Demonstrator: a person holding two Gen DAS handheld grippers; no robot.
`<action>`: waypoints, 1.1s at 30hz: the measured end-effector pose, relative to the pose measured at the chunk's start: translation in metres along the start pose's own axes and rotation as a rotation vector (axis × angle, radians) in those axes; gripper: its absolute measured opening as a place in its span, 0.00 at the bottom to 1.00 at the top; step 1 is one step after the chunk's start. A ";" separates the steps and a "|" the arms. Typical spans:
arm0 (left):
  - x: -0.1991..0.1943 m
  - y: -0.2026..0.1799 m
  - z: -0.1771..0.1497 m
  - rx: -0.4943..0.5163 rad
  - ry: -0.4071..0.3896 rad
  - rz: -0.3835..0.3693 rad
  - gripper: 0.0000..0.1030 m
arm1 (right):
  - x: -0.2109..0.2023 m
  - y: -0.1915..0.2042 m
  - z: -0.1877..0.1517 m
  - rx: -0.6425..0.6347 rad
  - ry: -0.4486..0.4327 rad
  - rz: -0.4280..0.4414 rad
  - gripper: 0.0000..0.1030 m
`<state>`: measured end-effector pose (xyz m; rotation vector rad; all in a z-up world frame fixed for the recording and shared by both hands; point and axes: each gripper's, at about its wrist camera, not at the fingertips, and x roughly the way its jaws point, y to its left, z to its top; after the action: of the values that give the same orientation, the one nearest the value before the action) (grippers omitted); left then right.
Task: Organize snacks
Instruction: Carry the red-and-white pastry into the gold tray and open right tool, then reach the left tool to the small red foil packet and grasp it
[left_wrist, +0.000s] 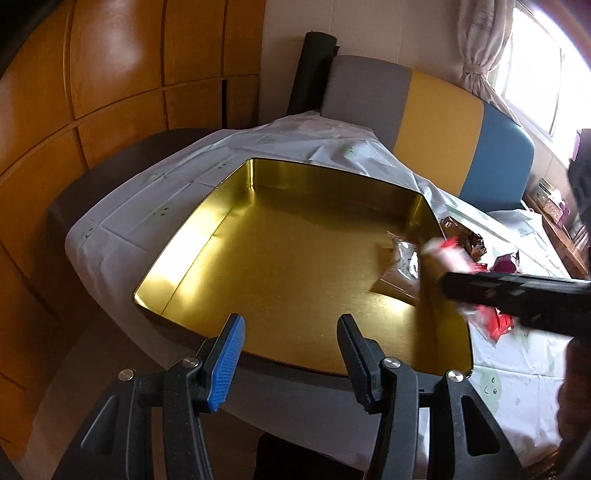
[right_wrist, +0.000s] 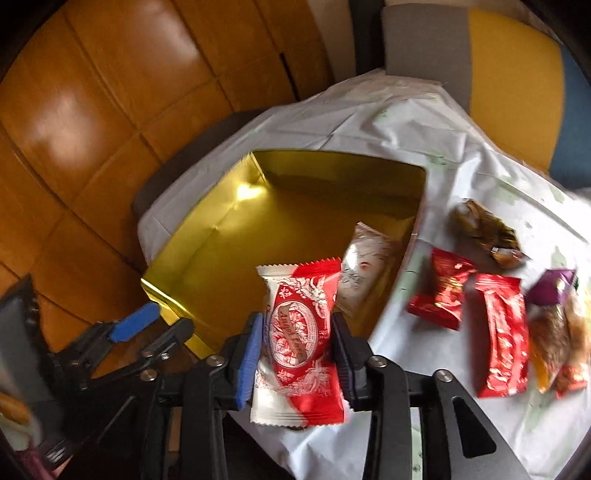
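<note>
Right claw (right_wrist: 293, 354): clamped on red-and-white snack packet (right_wrist: 299, 343), long axis upright in frame. Gold tin (right_wrist: 207, 236) lies directly beyond, upper left; one brown packet (right_wrist: 364, 273) already inside. Left claw (left_wrist: 290, 363): spread, nothing held, at tin's near edge.

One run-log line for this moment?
right gripper: holds red-white snack | left gripper: open | gold tin: one packet
</note>
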<state>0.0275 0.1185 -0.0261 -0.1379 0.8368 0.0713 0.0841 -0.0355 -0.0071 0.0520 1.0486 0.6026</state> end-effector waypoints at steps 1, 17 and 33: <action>0.000 0.001 -0.001 0.000 0.001 0.001 0.51 | 0.003 0.002 0.000 -0.002 0.006 -0.004 0.38; 0.000 -0.037 0.005 0.128 0.009 -0.122 0.51 | -0.045 -0.046 -0.027 0.069 -0.093 -0.078 0.40; 0.003 -0.163 0.038 0.431 0.088 -0.350 0.49 | -0.110 -0.183 -0.074 0.227 -0.091 -0.311 0.53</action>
<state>0.0766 -0.0365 0.0126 0.1207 0.8874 -0.4446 0.0651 -0.2606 -0.0154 0.1123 1.0076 0.1967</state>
